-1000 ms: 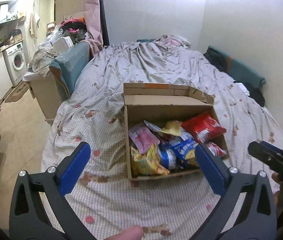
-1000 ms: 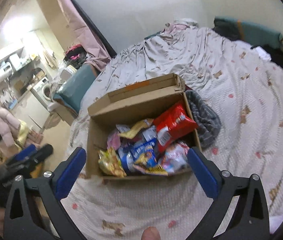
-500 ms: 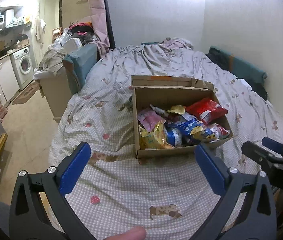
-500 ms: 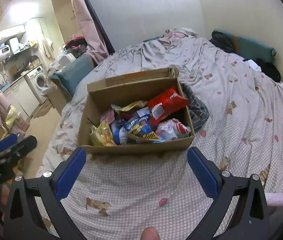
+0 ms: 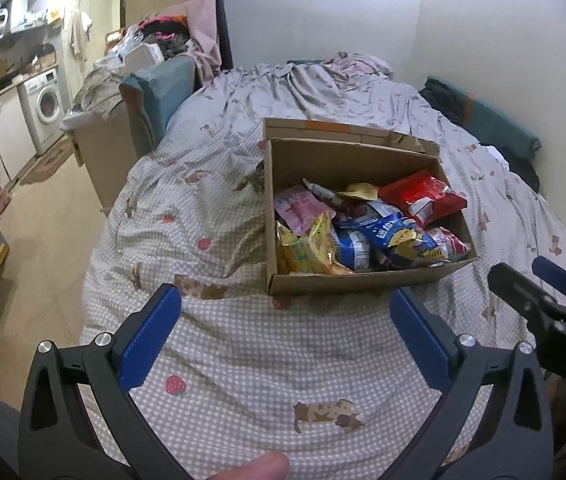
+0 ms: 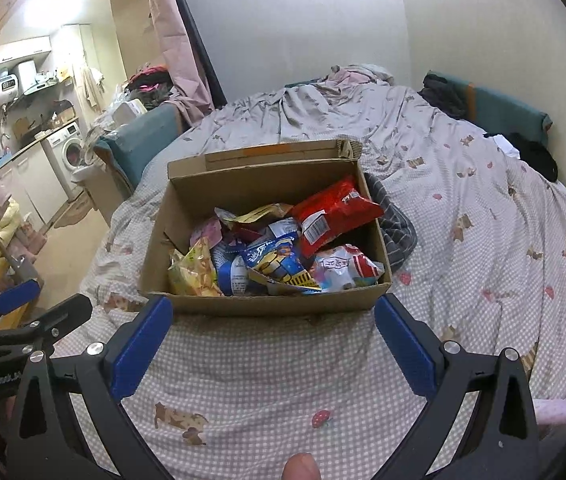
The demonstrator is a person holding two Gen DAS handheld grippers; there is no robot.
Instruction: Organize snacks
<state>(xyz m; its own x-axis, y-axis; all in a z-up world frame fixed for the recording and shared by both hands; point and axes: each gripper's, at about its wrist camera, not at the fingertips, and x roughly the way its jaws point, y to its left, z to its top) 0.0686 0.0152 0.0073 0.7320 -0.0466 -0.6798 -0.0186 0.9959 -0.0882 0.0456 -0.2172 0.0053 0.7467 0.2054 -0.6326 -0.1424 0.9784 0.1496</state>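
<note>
While both tools hang with jaws spread and nothing between them, the left gripper (image 5: 285, 326) and right gripper (image 6: 273, 334) have drawn back from the cardboard box (image 6: 267, 304) on the bed (image 5: 243, 360); the snacks (image 6: 275, 252) lie heaped inside it; whether sorting is ending or pending, I cannot judge.

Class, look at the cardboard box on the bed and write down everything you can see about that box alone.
The cardboard box is plain brown corrugated card, open at the top, with its far flap folded back and showing an orange strip. It sits flat on the checked bedspread, its near wall facing both cameras. Snack packets fill it loosely: a red bag leaning at the back right, a blue packet in the middle, a yellow one at the front left. A striped grey cloth lies against its right side. Neither gripper touches it.
</note>
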